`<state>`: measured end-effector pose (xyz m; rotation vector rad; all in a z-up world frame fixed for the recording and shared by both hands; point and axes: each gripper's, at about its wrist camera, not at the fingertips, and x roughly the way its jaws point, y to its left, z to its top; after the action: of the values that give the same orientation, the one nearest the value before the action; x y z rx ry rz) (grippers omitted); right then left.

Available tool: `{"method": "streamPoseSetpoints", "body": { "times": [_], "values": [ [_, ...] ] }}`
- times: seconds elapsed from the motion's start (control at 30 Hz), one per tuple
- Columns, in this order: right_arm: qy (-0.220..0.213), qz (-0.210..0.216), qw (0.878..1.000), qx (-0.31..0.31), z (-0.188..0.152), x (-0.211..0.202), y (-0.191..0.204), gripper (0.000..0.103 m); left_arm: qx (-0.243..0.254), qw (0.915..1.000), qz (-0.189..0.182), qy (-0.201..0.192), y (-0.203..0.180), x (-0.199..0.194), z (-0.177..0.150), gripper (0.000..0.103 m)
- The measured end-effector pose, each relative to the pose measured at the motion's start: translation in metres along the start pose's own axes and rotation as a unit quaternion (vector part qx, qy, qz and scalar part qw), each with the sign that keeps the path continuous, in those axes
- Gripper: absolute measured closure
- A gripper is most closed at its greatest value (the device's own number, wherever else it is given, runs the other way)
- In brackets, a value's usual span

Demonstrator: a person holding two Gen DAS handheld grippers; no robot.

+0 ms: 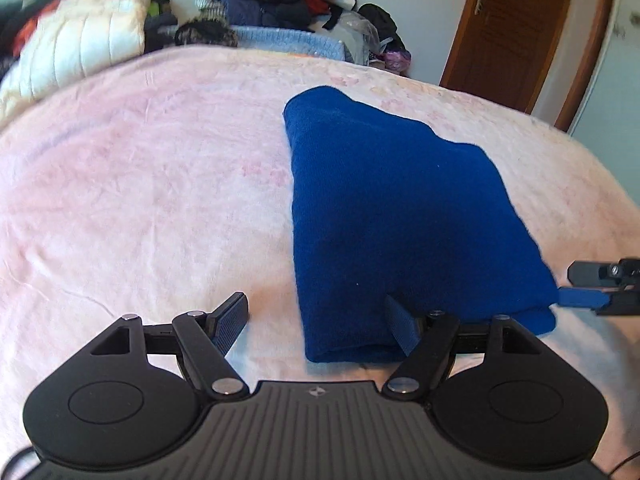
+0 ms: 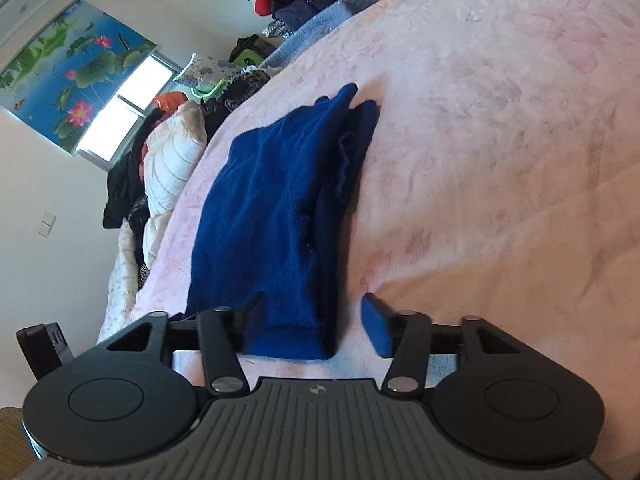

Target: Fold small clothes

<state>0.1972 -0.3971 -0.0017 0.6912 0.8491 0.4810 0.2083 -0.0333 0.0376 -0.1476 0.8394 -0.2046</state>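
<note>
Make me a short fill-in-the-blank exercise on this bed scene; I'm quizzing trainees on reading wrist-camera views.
1. The folded garment lying on the bed is ____ in colour.
2. It rests on a blanket coloured pale ____.
3. The jaws of the left claw and the right claw both stand ____, with the garment's near edge between them.
4. The door behind the bed is made of ____.

Missing words: blue; pink; open; wood

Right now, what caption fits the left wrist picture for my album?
Open left gripper at the near edge of a folded blue cloth on a pink bed.
</note>
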Motion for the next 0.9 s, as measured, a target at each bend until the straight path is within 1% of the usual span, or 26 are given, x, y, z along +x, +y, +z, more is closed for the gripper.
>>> {"method": "streamPoseSetpoints", "body": {
  "times": [0.03, 0.07, 0.17, 0.2, 0.27, 0.3, 0.33, 0.47, 0.5, 0.53, 0.57, 0.6, 0.63, 0.73, 0.83, 0.9],
  "values": [
    [0.000, 0.001, 1.000, 0.000, 0.002, -0.001, 0.000, 0.035, -0.041, 0.9987, -0.025, 0.014, 0.015, 0.002, 0.001, 0.028],
    [0.005, -0.002, 1.000, 0.003, 0.004, 0.000, -0.001, 0.035, -0.073, 0.9960, -0.049, 0.017, 0.027, 0.003, 0.002, 0.028],
    [0.024, 0.001, 0.999, 0.021, 0.010, 0.007, -0.008, 0.035, -0.134, 0.9848, -0.106, 0.029, 0.048, 0.005, 0.006, 0.027],
    [0.027, 0.009, 0.999, 0.029, 0.011, 0.010, -0.010, 0.033, -0.152, 0.9792, -0.130, 0.035, 0.051, 0.008, 0.007, 0.027],
    [0.036, 0.033, 0.998, 0.049, 0.016, 0.018, -0.014, 0.027, -0.178, 0.9673, -0.173, 0.051, 0.053, 0.018, 0.009, 0.027],
    [0.041, 0.044, 0.996, 0.061, 0.018, 0.023, -0.015, 0.027, -0.181, 0.9639, -0.187, 0.057, 0.051, 0.022, 0.010, 0.027],
    [0.048, 0.051, 0.995, 0.068, 0.020, 0.029, -0.015, 0.027, -0.181, 0.9625, -0.193, 0.060, 0.047, 0.027, 0.011, 0.027],
    [0.075, 0.054, 0.994, 0.052, 0.023, 0.046, 0.001, 0.028, -0.153, 0.9681, -0.185, 0.074, 0.030, 0.034, 0.021, 0.028],
    [0.080, 0.053, 0.994, 0.045, 0.022, 0.047, 0.005, 0.030, -0.143, 0.9703, -0.179, 0.078, 0.027, 0.033, 0.023, 0.034],
    [0.082, 0.050, 0.995, 0.038, 0.021, 0.047, 0.008, 0.042, -0.131, 0.9727, -0.172, 0.084, 0.025, 0.034, 0.024, 0.054],
    [0.082, 0.042, 0.995, 0.035, 0.020, 0.046, 0.009, 0.058, -0.118, 0.9752, -0.162, 0.093, 0.023, 0.035, 0.024, 0.064],
    [0.084, 0.030, 0.995, 0.032, 0.018, 0.047, 0.008, 0.067, -0.110, 0.9772, -0.152, 0.099, 0.023, 0.037, 0.025, 0.079],
    [0.087, 0.023, 0.996, 0.031, 0.016, 0.048, 0.006, 0.080, -0.105, 0.9778, -0.150, 0.102, 0.023, 0.037, 0.025, 0.084],
    [0.075, 0.029, 0.996, 0.039, 0.011, 0.046, 0.000, 0.085, -0.099, 0.9778, -0.151, 0.106, 0.025, 0.036, 0.024, 0.091],
    [0.069, 0.027, 0.997, 0.029, 0.009, 0.044, 0.008, 0.086, -0.071, 0.9830, -0.139, 0.097, 0.018, 0.027, 0.026, 0.093],
    [0.067, 0.031, 0.997, 0.024, 0.013, 0.040, 0.014, 0.087, -0.064, 0.9835, -0.144, 0.089, 0.017, 0.018, 0.029, 0.093]
  ]
}}
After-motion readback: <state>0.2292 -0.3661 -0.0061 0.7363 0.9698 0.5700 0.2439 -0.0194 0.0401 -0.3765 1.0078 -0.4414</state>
